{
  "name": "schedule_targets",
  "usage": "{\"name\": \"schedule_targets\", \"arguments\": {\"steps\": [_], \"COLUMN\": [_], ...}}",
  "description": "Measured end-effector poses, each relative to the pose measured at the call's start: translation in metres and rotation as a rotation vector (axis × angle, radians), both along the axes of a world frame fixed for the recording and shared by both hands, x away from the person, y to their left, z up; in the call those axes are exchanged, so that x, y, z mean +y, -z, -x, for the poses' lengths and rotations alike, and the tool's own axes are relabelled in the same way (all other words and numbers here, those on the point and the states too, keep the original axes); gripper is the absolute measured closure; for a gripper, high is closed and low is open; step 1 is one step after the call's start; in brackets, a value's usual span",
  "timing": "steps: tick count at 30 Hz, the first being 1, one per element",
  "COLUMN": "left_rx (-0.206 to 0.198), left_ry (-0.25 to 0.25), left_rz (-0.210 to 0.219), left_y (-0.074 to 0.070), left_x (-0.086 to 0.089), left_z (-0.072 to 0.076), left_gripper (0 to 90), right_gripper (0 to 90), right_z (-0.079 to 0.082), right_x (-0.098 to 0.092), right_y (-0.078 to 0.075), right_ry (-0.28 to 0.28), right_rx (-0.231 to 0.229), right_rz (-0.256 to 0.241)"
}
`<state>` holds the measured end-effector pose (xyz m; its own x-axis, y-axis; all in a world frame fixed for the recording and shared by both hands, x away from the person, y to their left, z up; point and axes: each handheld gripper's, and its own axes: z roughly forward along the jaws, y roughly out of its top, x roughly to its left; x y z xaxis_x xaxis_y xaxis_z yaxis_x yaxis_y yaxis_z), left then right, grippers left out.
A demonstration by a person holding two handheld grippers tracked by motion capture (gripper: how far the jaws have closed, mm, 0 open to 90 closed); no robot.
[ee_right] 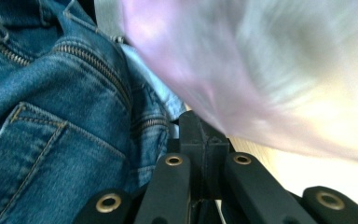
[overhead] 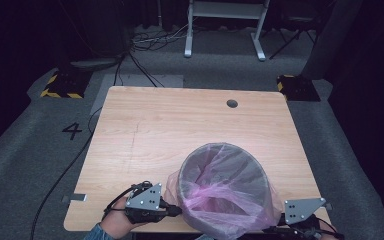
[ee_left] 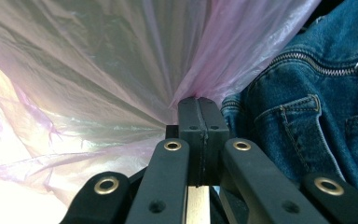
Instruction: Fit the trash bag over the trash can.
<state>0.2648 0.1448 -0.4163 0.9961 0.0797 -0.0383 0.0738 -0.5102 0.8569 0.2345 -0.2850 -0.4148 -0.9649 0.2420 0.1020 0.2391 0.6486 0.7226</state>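
The pink bag (overhead: 220, 197) is lining a grey bin (overhead: 252, 172) that is standing at the near edge of the wooden worktop (overhead: 170, 130), right of its middle, with the thin plastic folding over the rim and hanging down the outside all round. The left tongs (overhead: 176, 211) are sitting just beside the bin's left flank, held in a hand (overhead: 112, 222) coming up from the bottom of the high view, their grey three-cornered plate facing up. In the left gripper view the left tongs (ee_left: 198, 103) are pressing their two black jaws flat together, and a gathered pleat of the bag (ee_left: 121, 70) is running straight into the seam between them, so they are pinching the plastic. A blue denim jacket (ee_left: 317, 107) is filling the space to the right of them. The right tongs (overhead: 280, 227) are lying at the bin's right side, low by the worktop's near edge, partly hidden behind the hanging plastic. In the right gripper view the right tongs (ee_right: 204, 128) are also showing their jaws drawn tight together; the bag (ee_right: 261, 70) is passing blurred just above and across their tips, and whether any plastic is caught between them I cannot tell. The denim jacket (ee_right: 51, 116) is showing to their left. A round cable hole (overhead: 232, 103) is lying far off near the worktop's back edge.
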Motion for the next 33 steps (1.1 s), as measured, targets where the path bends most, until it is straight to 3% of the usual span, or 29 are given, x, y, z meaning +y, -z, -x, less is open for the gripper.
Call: {"name": "schedule_targets", "arguments": {"steps": [1, 4, 8, 12, 17, 20, 22, 24, 26, 29, 33], "left_rx": [0.002, -0.003, -0.019, -0.045, -0.072, -0.066, -0.064, -0.069, -0.074, -0.063, -0.031], "left_ry": [-0.008, -0.019, -0.03, -0.035, -0.039, -0.046, -0.04, -0.031, -0.023, -0.012, -0.012], "left_rz": [0.013, 0.041, 0.101, 0.145, 0.159, 0.159, 0.164, 0.158, 0.154, 0.138, 0.119], "left_y": [0.0, -0.001, -0.005, -0.014, -0.023, -0.024, -0.024, -0.026, -0.026, -0.023, -0.013], "left_x": [0.001, 0.004, 0.01, 0.014, 0.017, 0.016, 0.014, 0.011, 0.009, 0.008, 0.004], "left_z": [-0.001, 0.0, 0.004, 0.011, 0.015, 0.013, 0.012, 0.013, 0.014, 0.012, 0.006], "left_gripper": [89.8, 89.7, 89.5, 89.4, 89.4, 89.3, 89.3, 89.4, 89.4, 89.4, 89.3], "right_gripper": [85.6, 60.1, 38.7, 34.3, 32.0, 35.6, 56.8, 77.7, 89.2, 90.0, 90.0], "right_z": [0.0, 0.004, 0.008, 0.013, 0.016, 0.018, 0.019, 0.018, 0.016, 0.013, 0.005], "right_x": [-0.002, -0.014, -0.03, -0.037, -0.04, -0.036, -0.031, -0.027, -0.024, -0.021, -0.017], "right_y": [-0.002, -0.016, -0.025, -0.03, -0.036, -0.041, -0.046, -0.049, -0.051, -0.046, -0.025], "right_ry": [0.008, 0.074, 0.151, 0.202, 0.221, 0.206, 0.176, 0.16, 0.149, 0.123, 0.113], "right_rx": [-0.013, -0.088, -0.142, -0.193, -0.217, -0.226, -0.216, -0.207, -0.182, -0.146, -0.078], "right_rz": [-0.032, -0.157, -0.218, -0.22, -0.221, -0.245, -0.253, -0.227, -0.199, -0.148, -0.071]}}
